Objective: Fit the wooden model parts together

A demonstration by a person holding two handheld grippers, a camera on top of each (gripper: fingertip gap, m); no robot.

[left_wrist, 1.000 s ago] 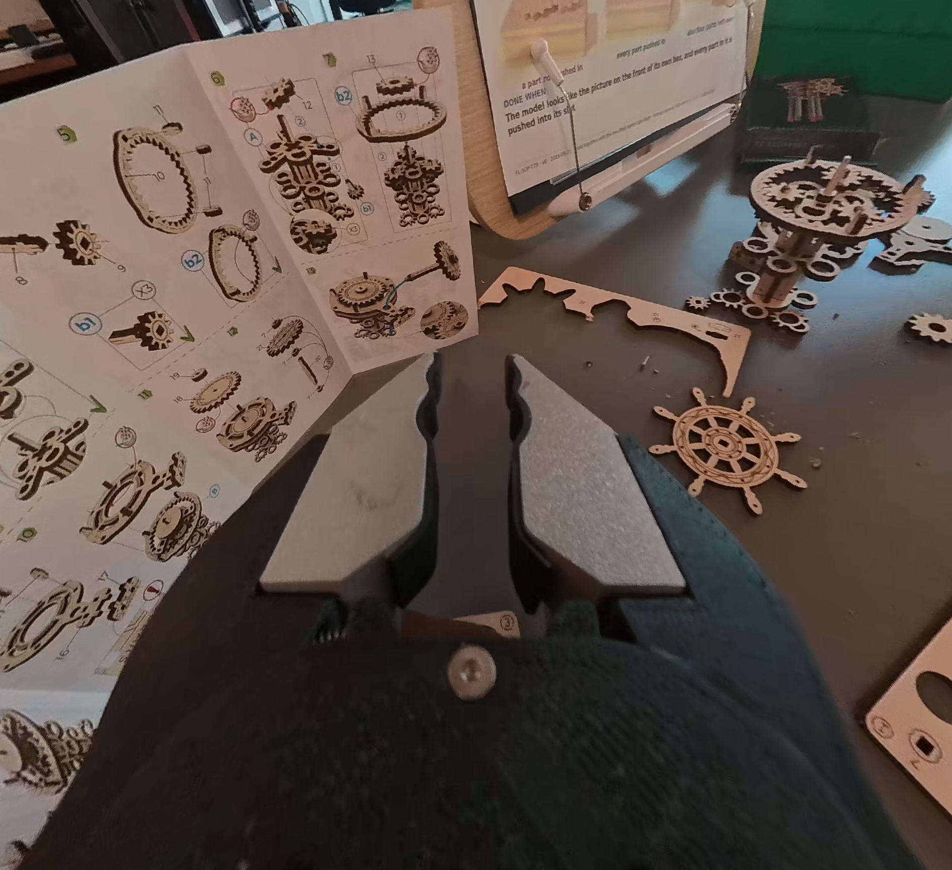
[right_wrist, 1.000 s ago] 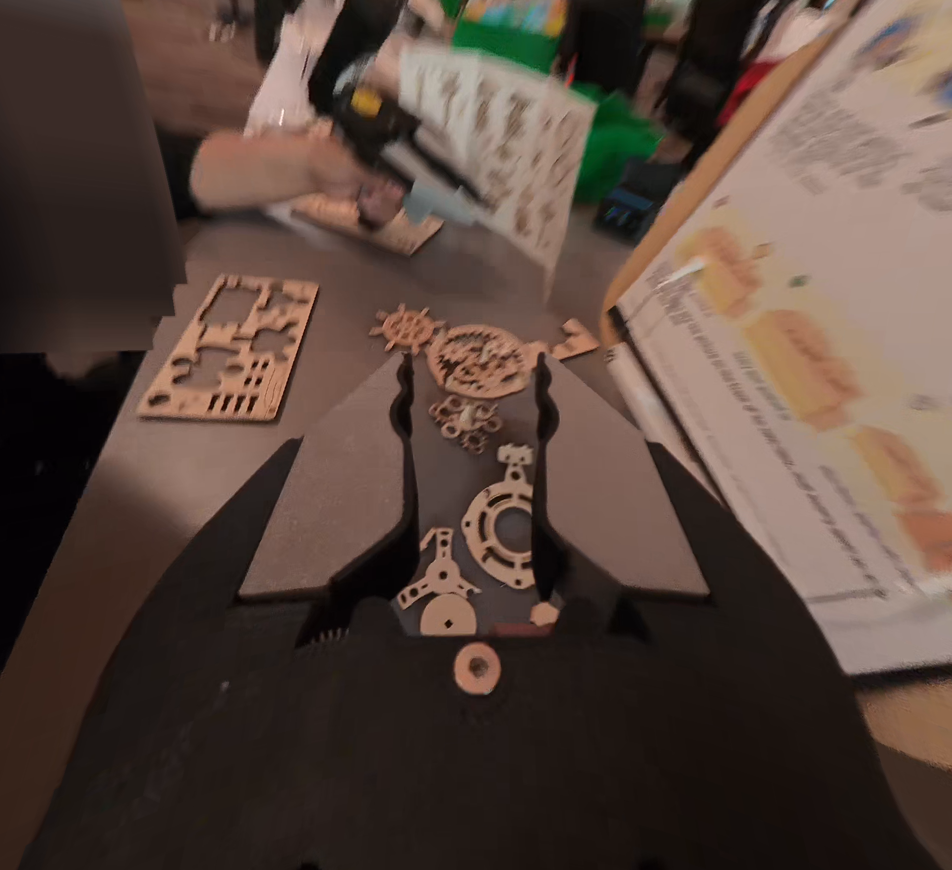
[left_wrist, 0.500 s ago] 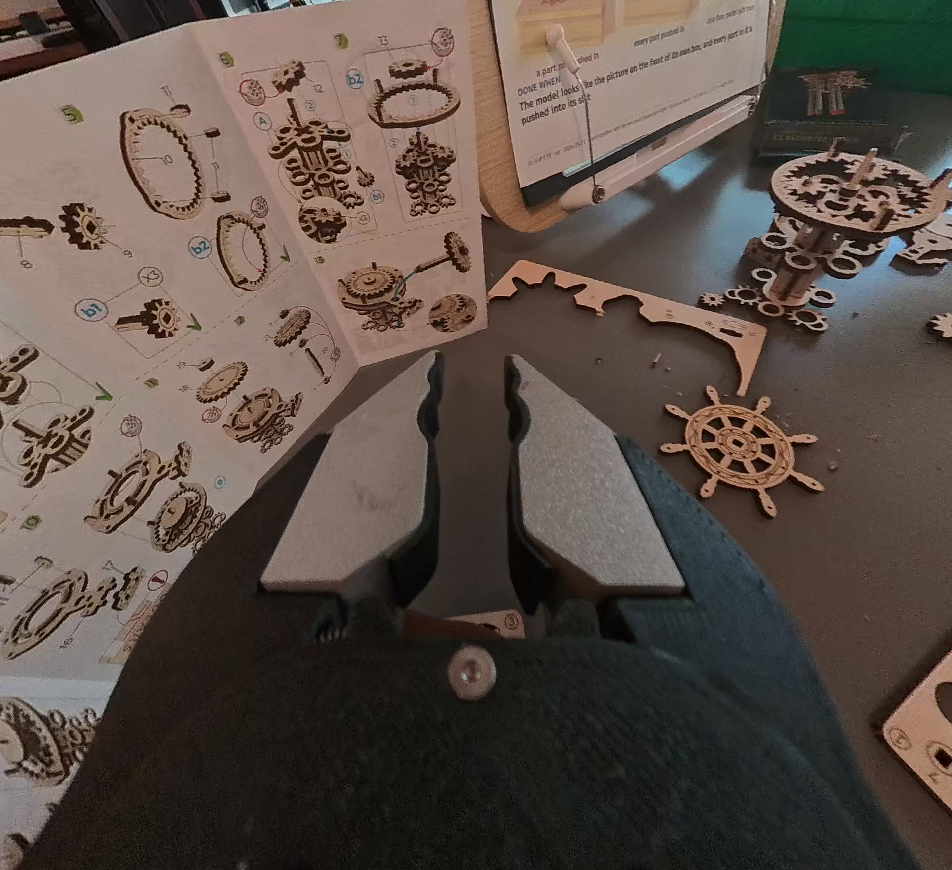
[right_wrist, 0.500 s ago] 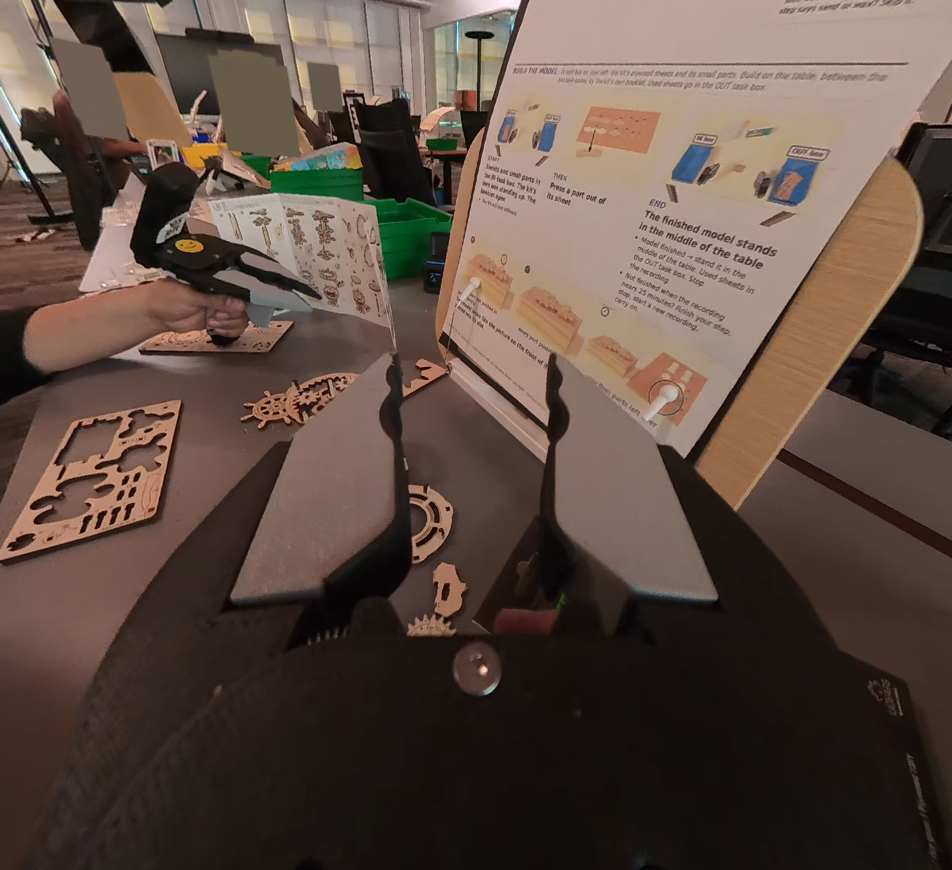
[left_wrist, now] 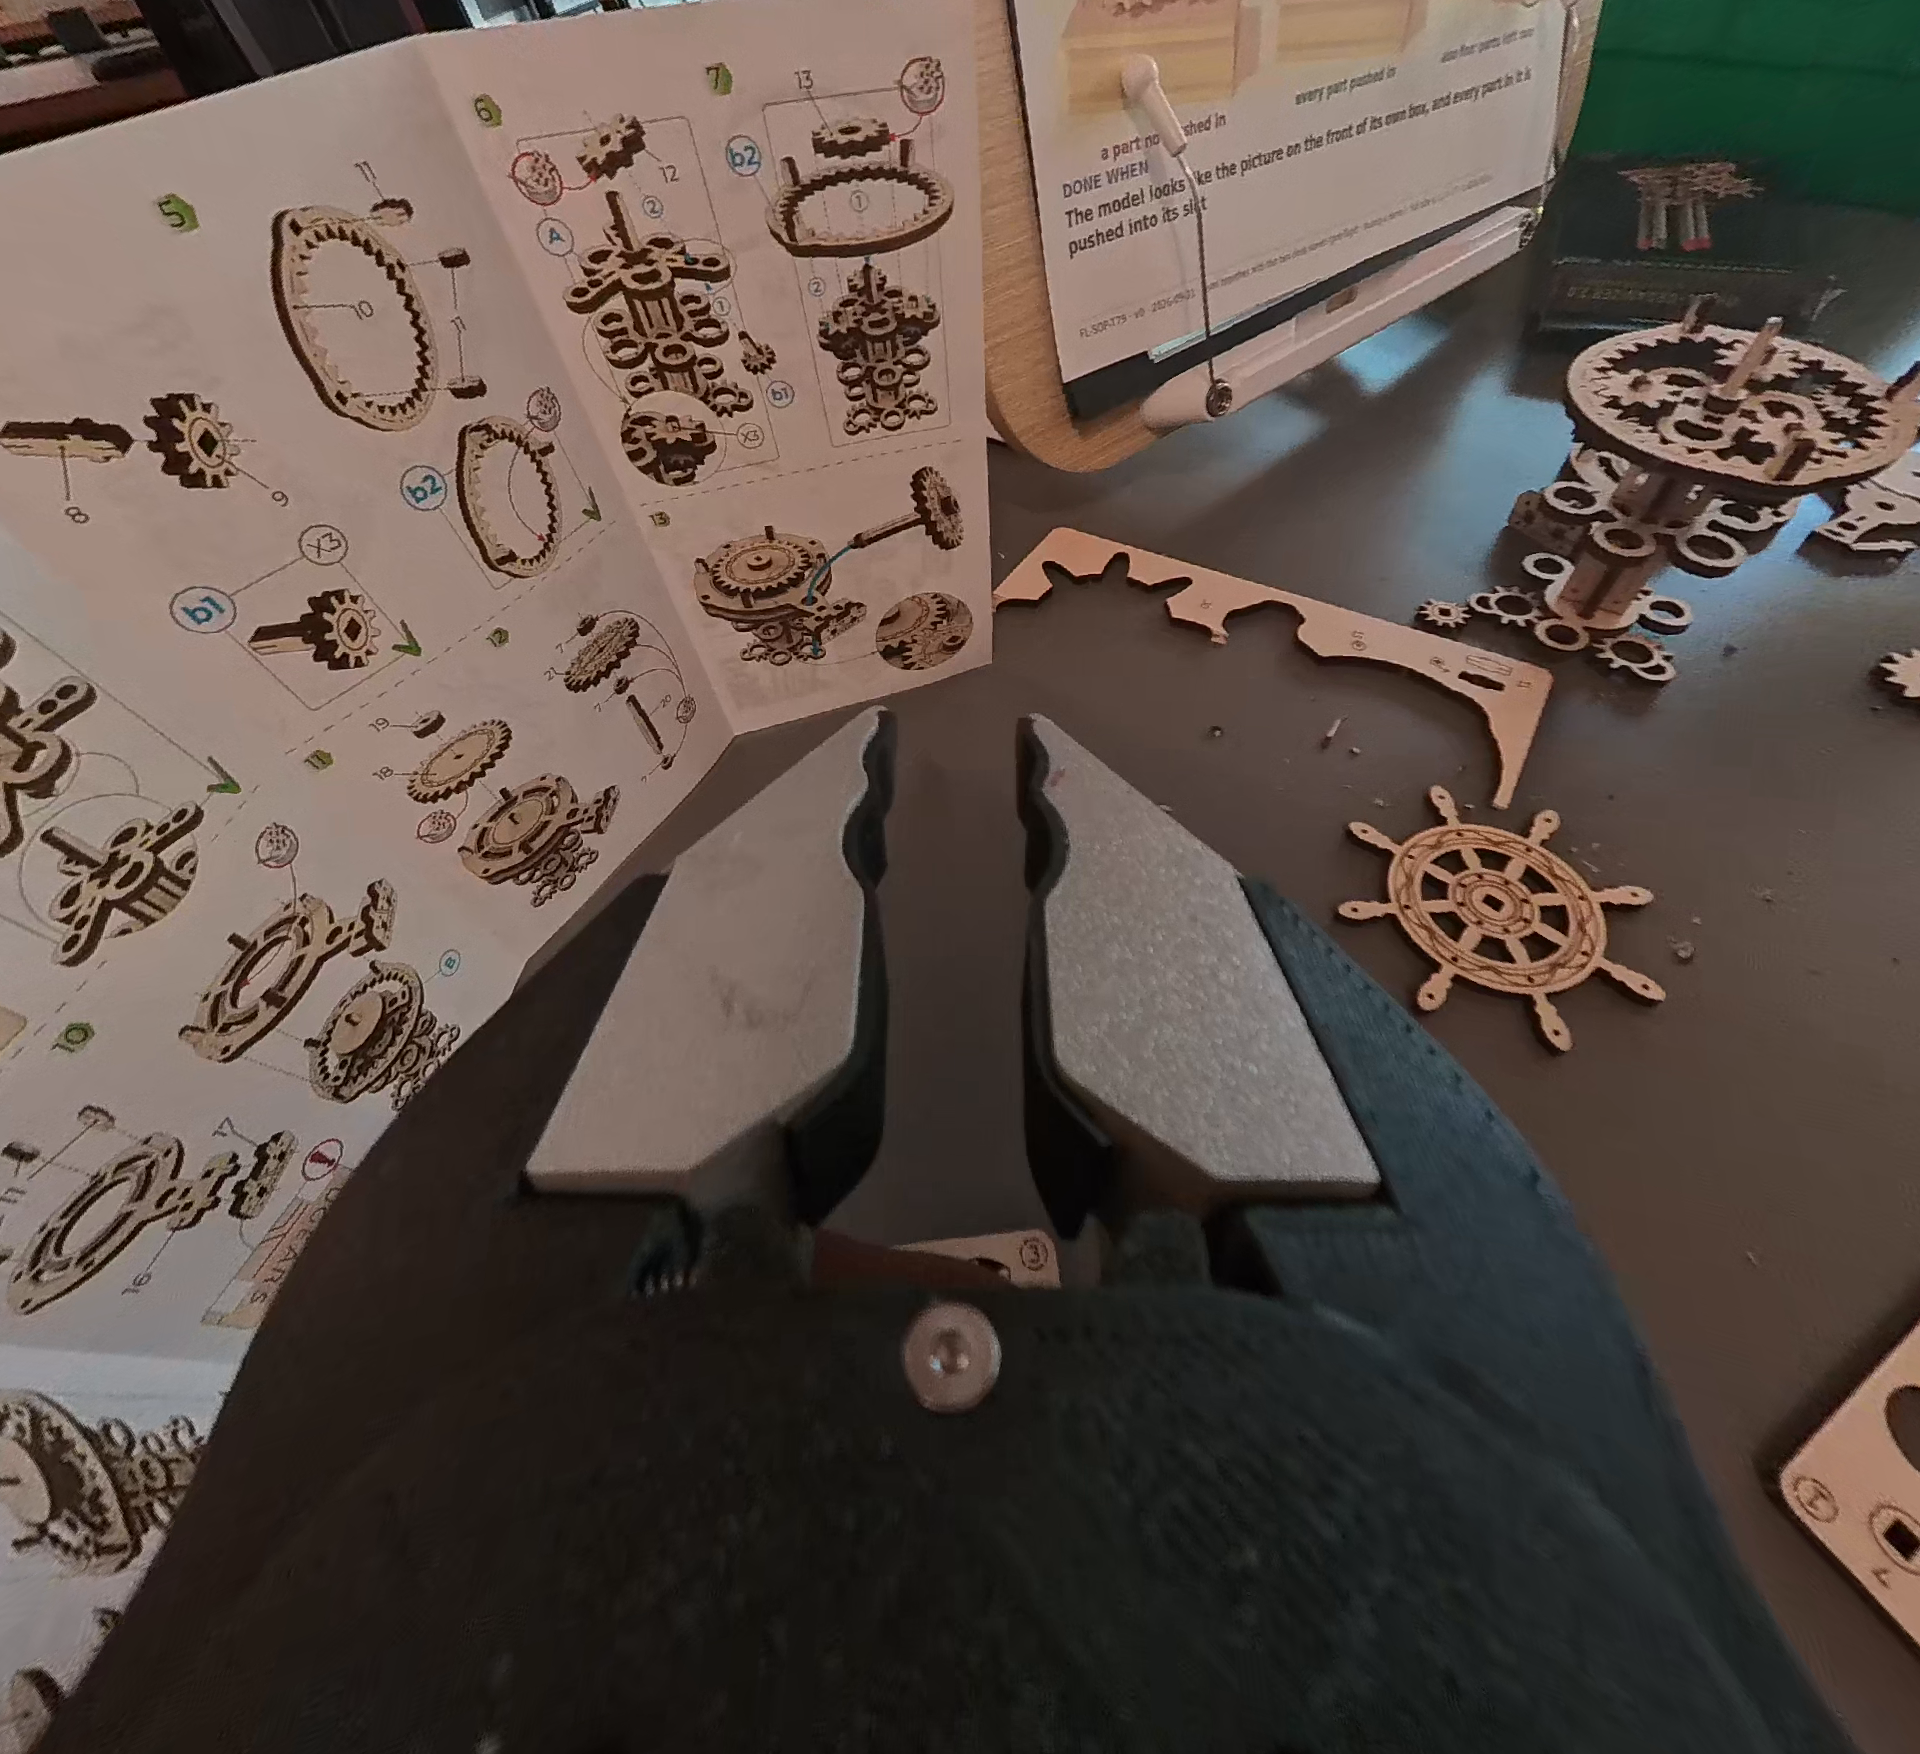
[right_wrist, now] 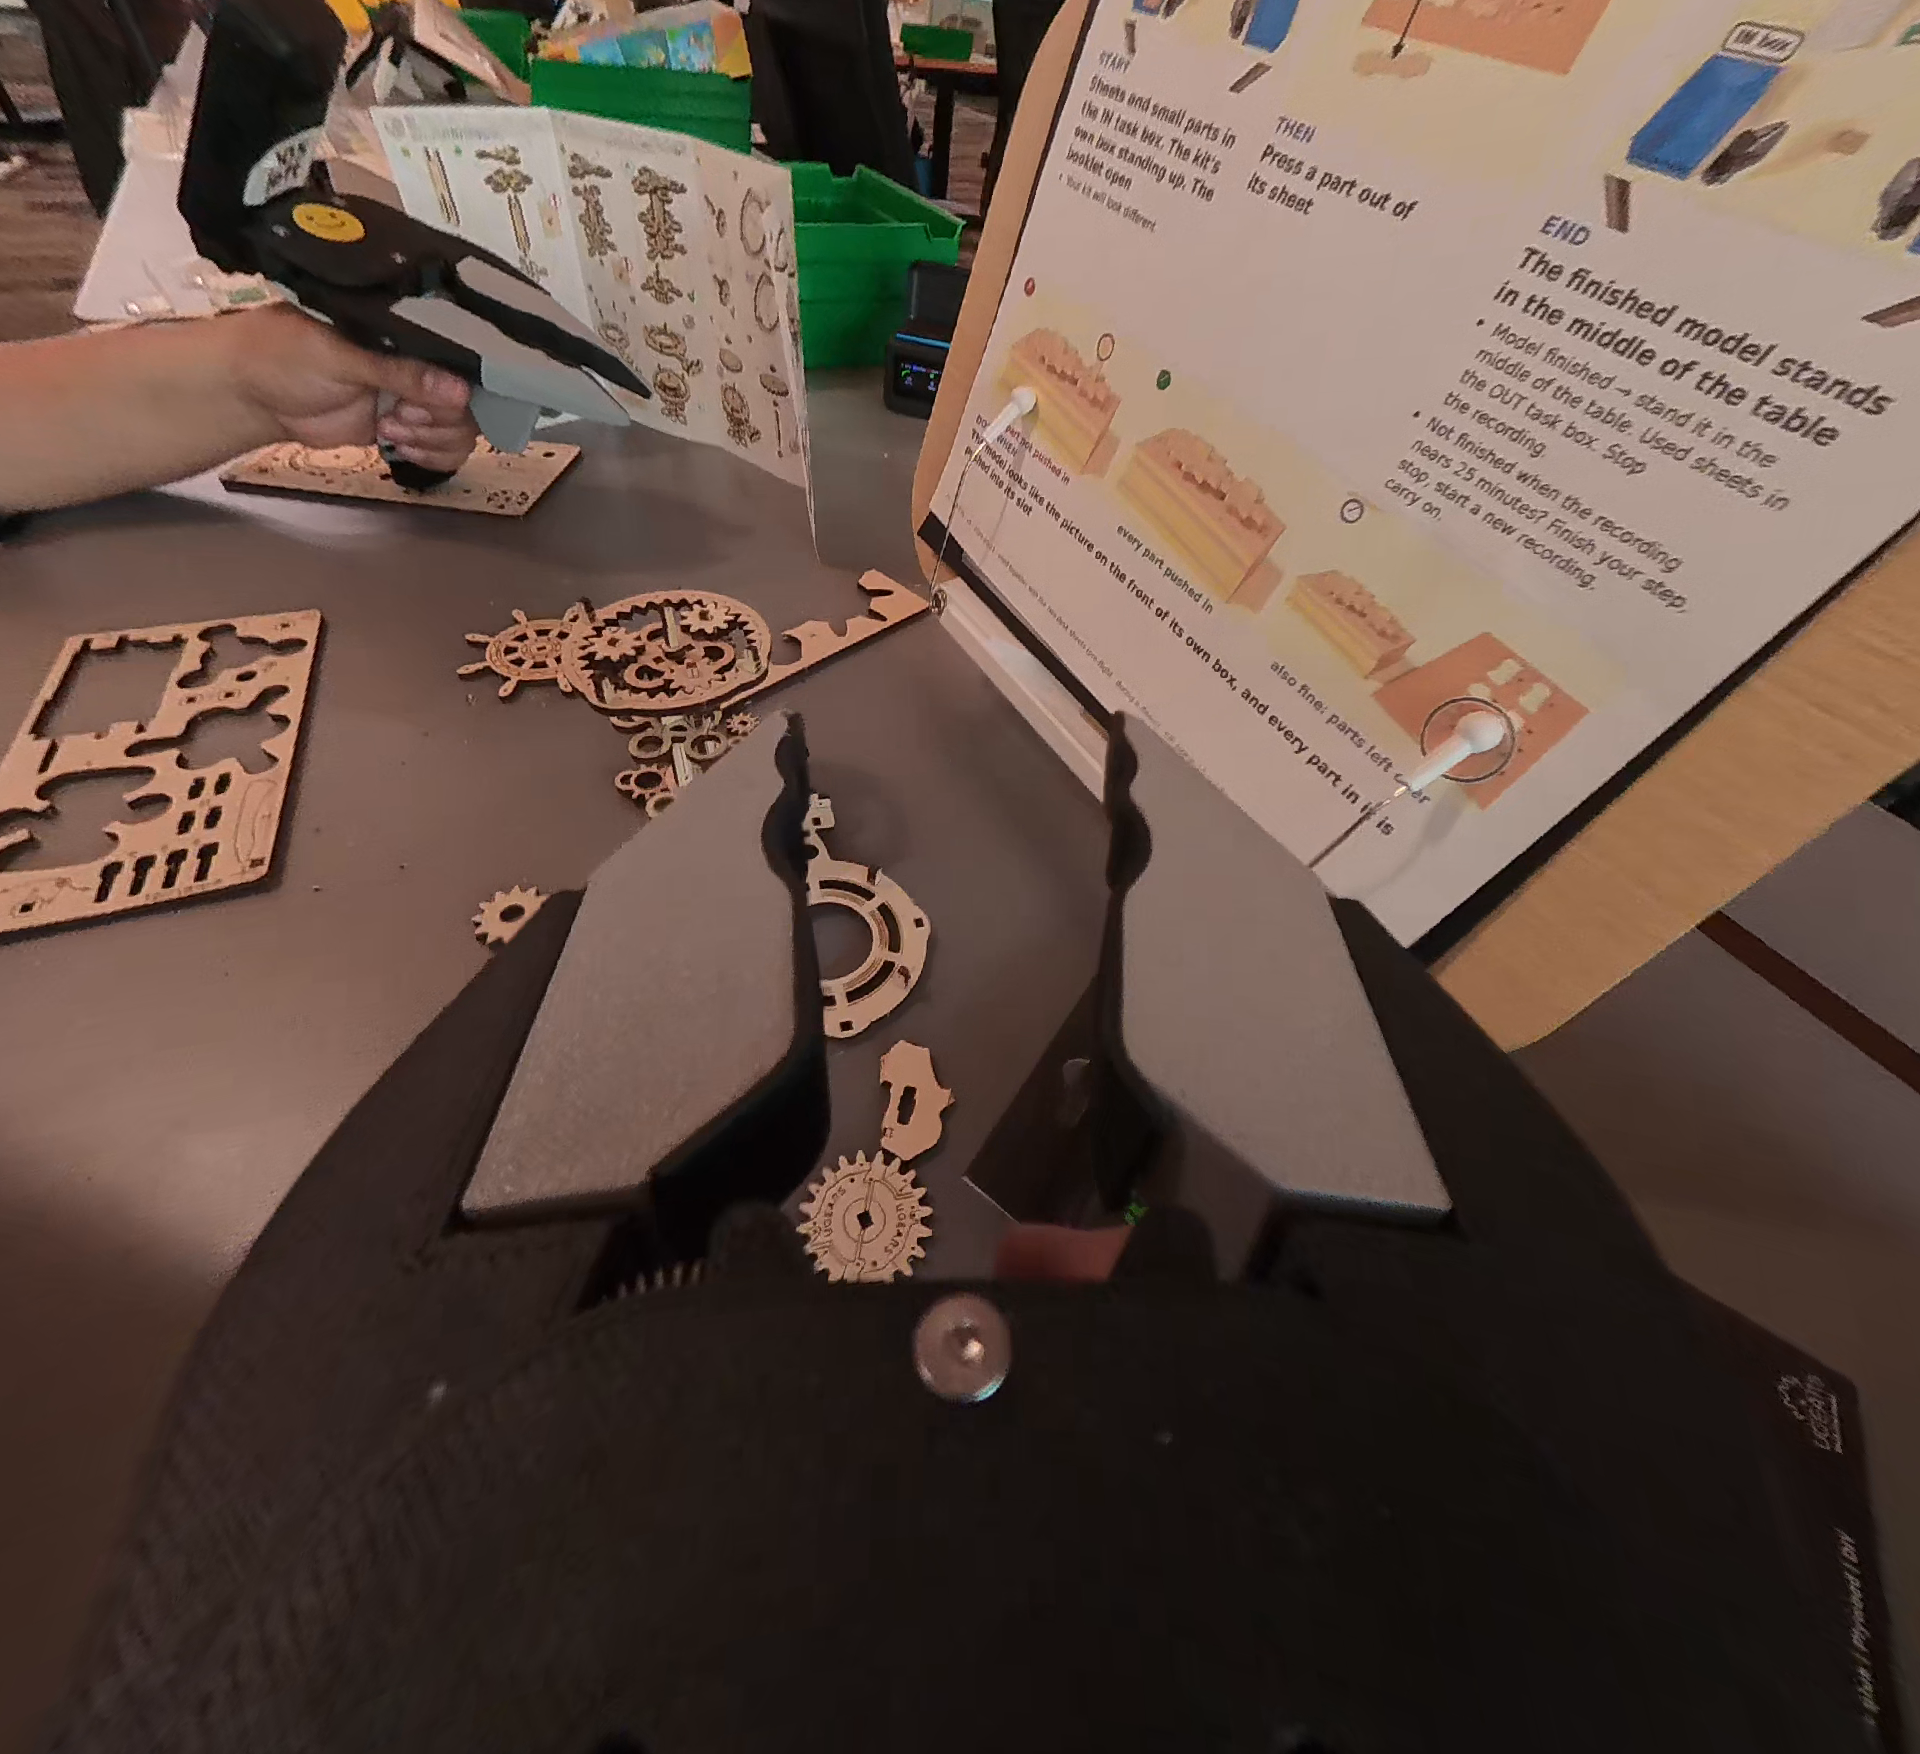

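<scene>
Two grippers, left (left_wrist: 951, 769) and right (right_wrist: 951, 769), hold fingers open and empty; next, likely picking the small toothed wooden gear (right_wrist: 864, 1221) at six o'clock.

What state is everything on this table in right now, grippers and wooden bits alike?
left gripper: open, empty, above the table.
right gripper: open, empty.
instruction booklet: unfolded, standing upright.
gear model: partly built, standing.
ship's wheel: loose, lying flat.
ring-shaped part: loose, flat.
small gear: loose, flat.
punched-out sheet: flat, most parts removed.
</scene>
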